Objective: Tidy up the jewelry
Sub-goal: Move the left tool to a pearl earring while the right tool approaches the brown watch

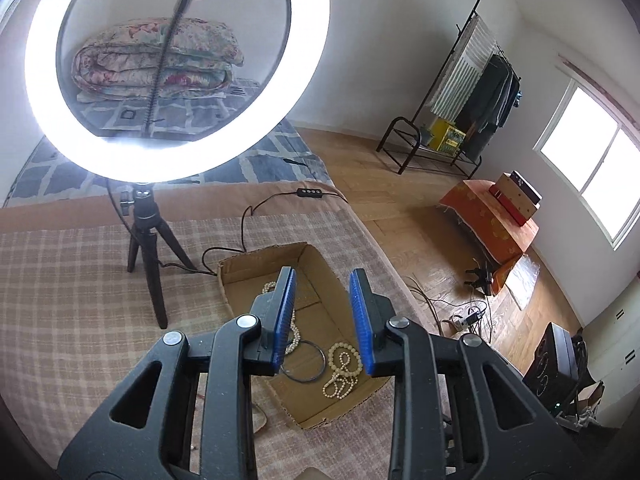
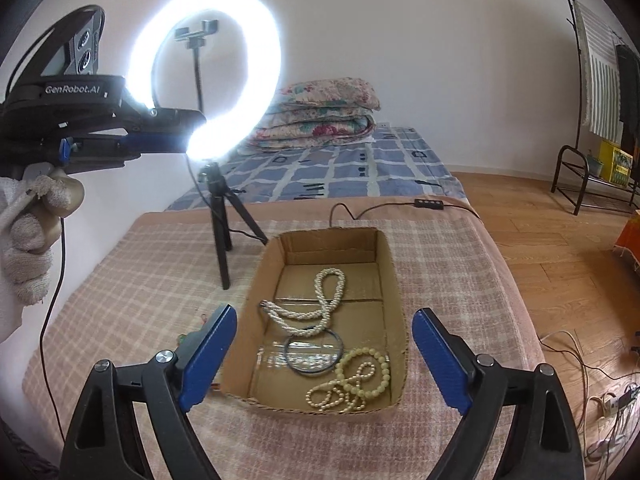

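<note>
Left gripper (image 1: 322, 322): jaws part-open, nothing between the blue pads. Right gripper (image 2: 326, 356): jaws wide apart, empty, poised above the near end of the box. Cardboard box (image 2: 390, 264), open-topped, sits on a checked pink blanket (image 2: 132, 280). Contents: a white pearl necklace (image 2: 320, 308) across the middle; a dark ring bangle (image 2: 313, 354) just nearer, partly under it; a cream bead strand (image 2: 354, 380) coiled at the near right corner. A lit ring light (image 2: 204, 84) on a tripod stands left of the box.
</note>
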`<control>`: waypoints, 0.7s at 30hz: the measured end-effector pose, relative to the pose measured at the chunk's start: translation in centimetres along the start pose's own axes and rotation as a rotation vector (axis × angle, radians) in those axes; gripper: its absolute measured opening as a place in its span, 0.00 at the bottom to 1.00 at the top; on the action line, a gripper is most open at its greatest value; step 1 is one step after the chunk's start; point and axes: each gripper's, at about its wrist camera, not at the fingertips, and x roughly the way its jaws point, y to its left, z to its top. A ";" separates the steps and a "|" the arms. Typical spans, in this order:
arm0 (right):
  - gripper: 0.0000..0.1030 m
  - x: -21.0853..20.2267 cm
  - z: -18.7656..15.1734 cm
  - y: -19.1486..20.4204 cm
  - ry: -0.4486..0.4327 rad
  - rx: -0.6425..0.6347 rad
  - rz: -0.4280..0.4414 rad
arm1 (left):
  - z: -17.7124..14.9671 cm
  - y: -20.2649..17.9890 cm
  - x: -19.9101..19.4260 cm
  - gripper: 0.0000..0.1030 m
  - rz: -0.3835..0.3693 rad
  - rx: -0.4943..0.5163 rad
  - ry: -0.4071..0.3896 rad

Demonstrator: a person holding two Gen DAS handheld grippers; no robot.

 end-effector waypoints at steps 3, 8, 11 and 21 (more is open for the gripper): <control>0.88 -0.7 0.1 1.3 -0.012 -0.013 0.035 | -0.3 1.5 -2.1 0.26 0.015 -0.010 -0.016; 0.88 -1.5 0.2 3.8 -0.022 -0.045 0.088 | -1.5 4.0 -5.3 0.26 0.032 -0.020 -0.027; 0.88 -1.9 0.2 5.3 -0.028 -0.069 0.114 | -2.7 5.4 -7.0 0.26 0.034 -0.032 -0.024; 0.81 -1.9 -0.7 8.3 -0.011 -0.136 0.169 | -9.8 9.7 -10.9 0.26 0.096 -0.046 0.030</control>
